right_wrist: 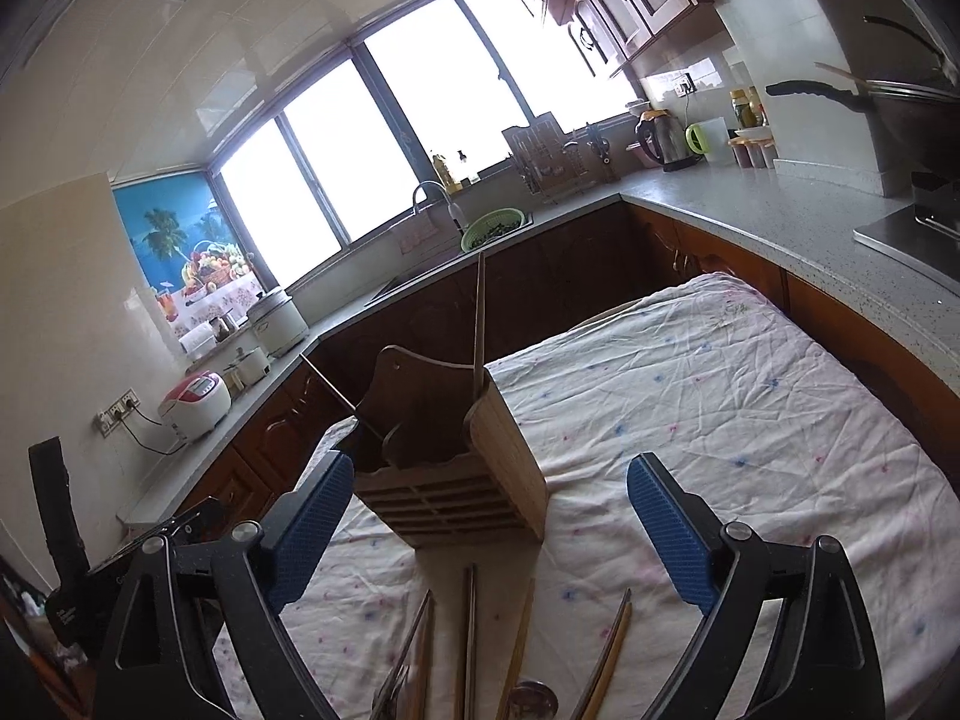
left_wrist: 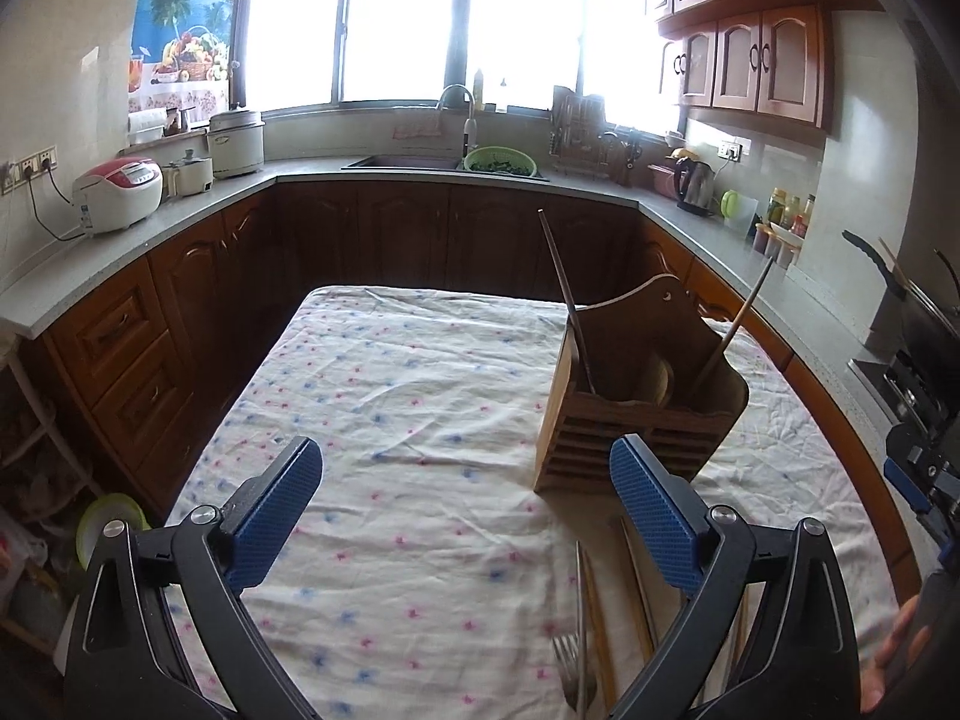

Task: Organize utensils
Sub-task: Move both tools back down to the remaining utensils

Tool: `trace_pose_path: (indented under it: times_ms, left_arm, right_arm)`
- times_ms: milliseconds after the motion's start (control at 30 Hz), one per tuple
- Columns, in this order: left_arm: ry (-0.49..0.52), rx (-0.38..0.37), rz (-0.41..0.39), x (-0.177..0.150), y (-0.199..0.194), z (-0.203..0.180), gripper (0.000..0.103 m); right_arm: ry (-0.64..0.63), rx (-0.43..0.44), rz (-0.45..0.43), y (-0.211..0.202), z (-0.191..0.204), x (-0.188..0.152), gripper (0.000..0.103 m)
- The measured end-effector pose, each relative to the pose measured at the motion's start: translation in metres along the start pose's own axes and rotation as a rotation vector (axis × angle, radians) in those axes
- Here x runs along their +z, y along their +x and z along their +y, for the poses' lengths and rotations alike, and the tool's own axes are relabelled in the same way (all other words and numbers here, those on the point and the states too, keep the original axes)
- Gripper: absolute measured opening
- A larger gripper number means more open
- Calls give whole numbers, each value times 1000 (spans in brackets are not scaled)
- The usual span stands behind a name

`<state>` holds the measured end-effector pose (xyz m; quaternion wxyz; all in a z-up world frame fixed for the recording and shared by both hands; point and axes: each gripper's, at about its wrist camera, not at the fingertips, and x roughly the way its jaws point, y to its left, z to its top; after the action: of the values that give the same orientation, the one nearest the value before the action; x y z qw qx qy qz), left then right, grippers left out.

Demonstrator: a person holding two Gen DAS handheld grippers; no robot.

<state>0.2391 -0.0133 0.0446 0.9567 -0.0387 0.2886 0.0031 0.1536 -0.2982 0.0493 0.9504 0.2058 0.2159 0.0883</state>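
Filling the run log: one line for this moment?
left gripper open | right gripper open | wooden holder upright | chopsticks on cloth

Fork (left_wrist: 567, 669) and chopsticks (right_wrist: 606, 660) cut off by bottom edge; holder (left_wrist: 642, 396) hides utensils' lower ends.

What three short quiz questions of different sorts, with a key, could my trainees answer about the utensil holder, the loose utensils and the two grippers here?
1. True or false: the wooden utensil holder lies flat on its side on the floral cloth.
2. Multiple choice: the loose chopsticks lie (A) inside the holder, (B) on the cloth nearer the cameras than the holder, (C) on the grey counter.
3. Fill in: the left gripper and the right gripper both have their jaws ____ and hold nothing.

Key: 1 false, it stands upright with a dark stick and a wooden handle leaning in it; 2 B; 3 open.
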Motion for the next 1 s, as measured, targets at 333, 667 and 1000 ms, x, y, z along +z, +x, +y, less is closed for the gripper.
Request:
trace_pose_path:
  times_ms: [333,667,1000]
  left_arm:
    - [-26,-25,42,-34,-27,13,99]
    - [-65,-77,118,-75,-34,22,99]
    - [-49,-108,161,-87,-29,14,99]
  right_arm:
    - [-44,-17,35,-38,3,-34,94]
    - [-69,-66,57,-63,-4,-59,94]
    - [-67,-97,112,-62,-15,-81,94]
